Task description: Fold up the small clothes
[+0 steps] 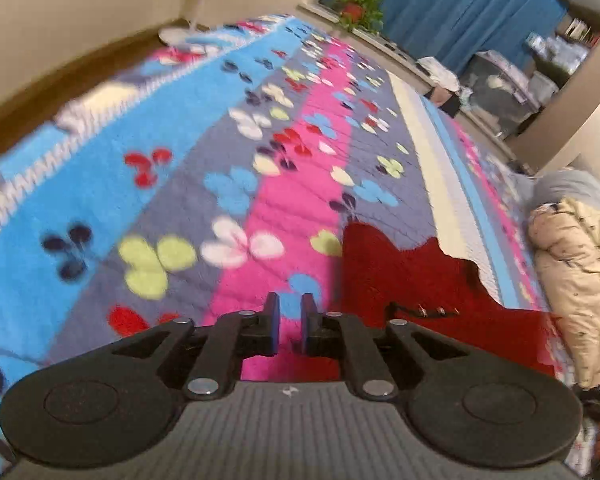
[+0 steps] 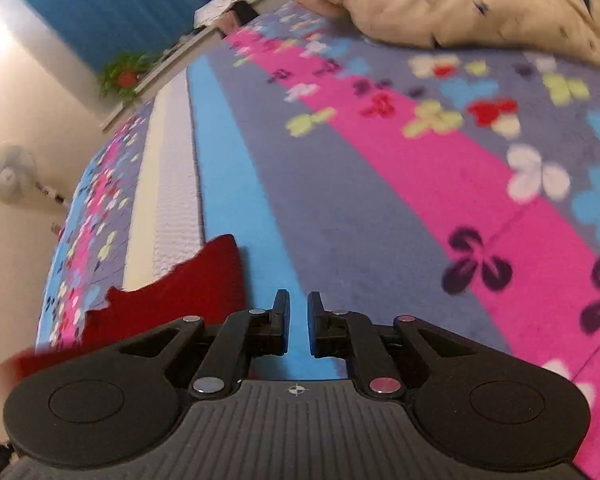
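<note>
A small dark red garment (image 1: 400,280) lies flat on the flowered fleece blanket (image 1: 180,160), just right of my left gripper (image 1: 290,304). That gripper's jaws stand a narrow gap apart with nothing between them, over a pink stripe. In the right wrist view the same red garment (image 2: 180,292) lies to the left of my right gripper (image 2: 299,300), partly hidden behind the gripper body. The right jaws also stand slightly apart and empty, above a blue stripe of the blanket (image 2: 380,200). Neither gripper touches the garment.
A beige padded jacket (image 1: 572,272) lies bunched at the bed's right side and fills the top of the right wrist view (image 2: 460,0). A potted plant (image 1: 356,4) stands on a sill by blue curtains (image 1: 460,0). A white fan (image 2: 8,174) stands by the wall.
</note>
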Tool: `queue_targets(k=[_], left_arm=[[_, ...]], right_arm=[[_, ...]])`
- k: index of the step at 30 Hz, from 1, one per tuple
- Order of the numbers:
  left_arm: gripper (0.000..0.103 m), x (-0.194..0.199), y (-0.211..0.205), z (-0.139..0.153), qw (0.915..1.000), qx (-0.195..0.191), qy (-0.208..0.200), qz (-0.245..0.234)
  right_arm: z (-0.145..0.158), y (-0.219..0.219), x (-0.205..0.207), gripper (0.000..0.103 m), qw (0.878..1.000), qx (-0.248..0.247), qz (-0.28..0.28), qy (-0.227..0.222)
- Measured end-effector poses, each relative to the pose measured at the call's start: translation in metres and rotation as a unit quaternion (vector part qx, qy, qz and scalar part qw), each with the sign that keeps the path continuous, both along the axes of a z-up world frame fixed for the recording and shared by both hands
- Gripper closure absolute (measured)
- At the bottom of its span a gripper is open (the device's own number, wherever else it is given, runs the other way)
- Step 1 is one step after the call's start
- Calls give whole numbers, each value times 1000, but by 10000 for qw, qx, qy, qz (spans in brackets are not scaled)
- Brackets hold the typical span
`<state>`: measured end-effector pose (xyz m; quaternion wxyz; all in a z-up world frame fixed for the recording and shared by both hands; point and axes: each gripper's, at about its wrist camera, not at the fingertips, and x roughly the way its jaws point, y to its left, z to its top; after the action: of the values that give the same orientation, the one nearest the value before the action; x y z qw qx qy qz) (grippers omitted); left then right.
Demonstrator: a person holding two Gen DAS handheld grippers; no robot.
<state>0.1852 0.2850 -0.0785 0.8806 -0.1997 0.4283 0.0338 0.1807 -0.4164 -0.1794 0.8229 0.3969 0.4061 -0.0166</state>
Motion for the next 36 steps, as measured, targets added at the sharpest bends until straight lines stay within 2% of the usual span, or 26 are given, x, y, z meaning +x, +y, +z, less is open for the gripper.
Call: queue_targets(k=[1, 2, 3, 5, 6, 7, 11, 13, 14, 15, 16, 17, 18, 21, 24, 27, 30, 33, 34, 35, 36], left_arm=[[88, 1, 0, -6, 9997, -28, 255, -51], [83, 1, 0, -6, 9994, 9, 323, -103], [64, 1, -1, -6, 9995, 91, 212, -200], [38, 1, -6, -9, 9987, 318, 197, -357], [36, 4, -7, -14, 9980, 362, 313, -403], [36, 8, -8, -21, 9972, 337, 494, -445], [36, 15, -17, -46, 9912, 309, 1157, -563], [36, 16, -24, -52, 9884, 433, 1274, -698], [38, 16, -28, -51, 9879, 479, 1241, -798], [49, 16, -33, -51, 9874, 480, 1187, -930], [60, 17, -35, -50, 9870, 480, 1143, -1018], [85, 16, -39, -49, 9870, 511, 1086, -1066], [93, 15, -42, -45, 9869, 584, 990, -1134], [95, 8, -52, -21, 9847, 1042, 392, -1338], [95, 0, -51, 9, 9840, 997, -526, -1381], [95, 3, -52, 28, 9775, 1129, -1362, -1148], [95, 17, -53, 30, 9732, 1259, -1796, -694], [96, 35, -55, 20, 9703, 1456, -1885, -418], [101, 44, -59, 10, 9686, 1708, -1776, -317], [103, 55, -62, -3, 9669, 2053, -1505, -181], [103, 68, -60, -22, 9671, 2340, -987, -117]], right_arm=[[-7, 2, -8, 89, 9998, 105, 80, -128], [-15, 4, -9, 86, 9996, 181, 157, 154], [-15, 6, -7, 83, 9988, 279, 165, 379], [-5, 10, -6, 71, 9986, 331, 362, -216], [0, 17, -2, 53, 9979, 155, 529, -340], [0, 23, 0, 43, 9974, 38, 635, -342], [-12, 43, 9, 44, 9927, 194, 1193, -11], [-11, 55, 13, 44, 9901, -4, 1404, 2], [-8, 61, 14, 45, 9885, -124, 1507, -3], [-9, 67, 14, 56, 9869, -243, 1596, -40], [-5, 70, 11, 75, 9851, -319, 1684, -134], [0, 74, 10, 85, 9834, -425, 1743, -254], [9, 72, 7, 92, 9821, -576, 1752, -389], [30, 62, 1, 93, 9817, -653, 1517, -952], [53, 48, -10, 93, 9757, -607, 1174, -1749], [70, 41, -12, 93, 9621, -921, 833, -2430], [61, 41, 10, 93, 9635, -1235, 502, -2321], [43, 48, 35, 93, 9686, -1428, 446, -1986], [34, 54, 44, 93, 9723, -1490, 483, -1735], [18, 58, 56, 93, 9783, -1580, 514, -1238], [0, 62, 68, 93, 9825, -1644, 570, -671]])
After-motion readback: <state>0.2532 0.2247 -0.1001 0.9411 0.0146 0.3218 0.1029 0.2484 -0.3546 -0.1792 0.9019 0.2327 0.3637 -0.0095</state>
